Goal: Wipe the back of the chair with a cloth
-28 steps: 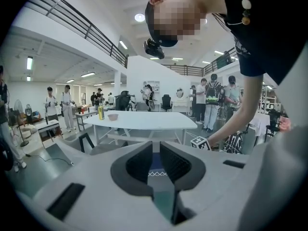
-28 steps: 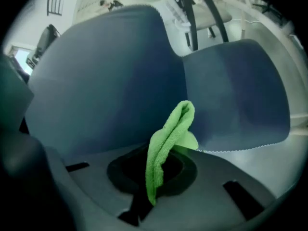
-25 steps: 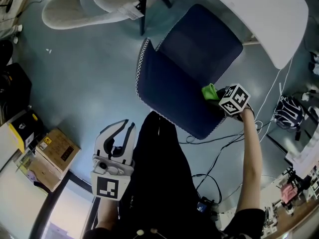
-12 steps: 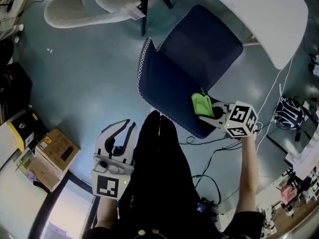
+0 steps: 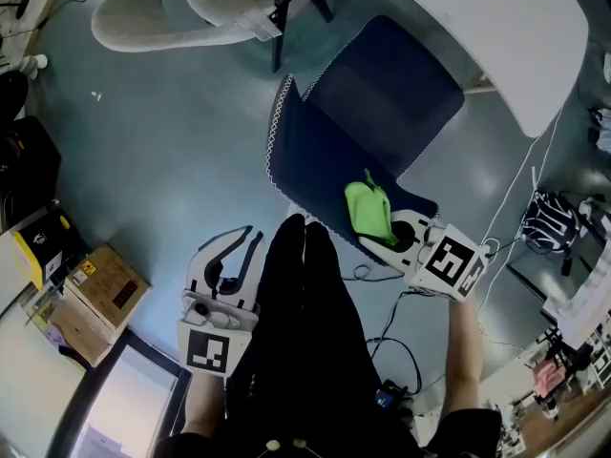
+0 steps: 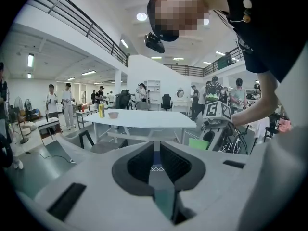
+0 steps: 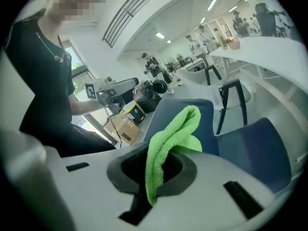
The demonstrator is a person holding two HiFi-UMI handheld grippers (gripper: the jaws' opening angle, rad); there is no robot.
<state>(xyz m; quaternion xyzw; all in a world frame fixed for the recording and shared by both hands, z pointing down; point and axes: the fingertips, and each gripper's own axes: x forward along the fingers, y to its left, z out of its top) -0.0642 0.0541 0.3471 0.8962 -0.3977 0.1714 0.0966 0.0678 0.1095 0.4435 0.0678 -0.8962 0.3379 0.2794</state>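
Right claw (image 5: 384,239), lower right of centre in the head view: jaws clamped on a bright green cloth (image 5: 368,210). In the right gripper view the cloth stood up out of the jaws as a folded loop.

The cloth lay over the right end of the dark blue chair back (image 5: 320,165), close to the edge with the white stitched trim. Whether it pressed on the fabric or hung just clear, I could not tell.

Left claw (image 5: 241,239), lower left of centre: jaws a narrow gap apart with nothing between them. It was held beside my black-clad legs, well apart from the chair. Through the gap the left gripper view showed a strip of blue fabric and white trim.

Surface: the chair back and seat (image 5: 387,89) were plain, matte navy cloth.

Room: glossy grey-blue floor (image 5: 162,151) with soft reflections. A white table (image 5: 496,27) filled the upper right of the frame, its edge above the seat. A pale chair (image 5: 153,17) stood upper left. A cardboard box (image 5: 103,289) sat at the left edge. Black cables (image 5: 401,322) trailed across the floor at lower right.

The left gripper view showed a big white hall with a railed upper gallery, ceiling lights and several people (image 6: 57,105) standing at the left.
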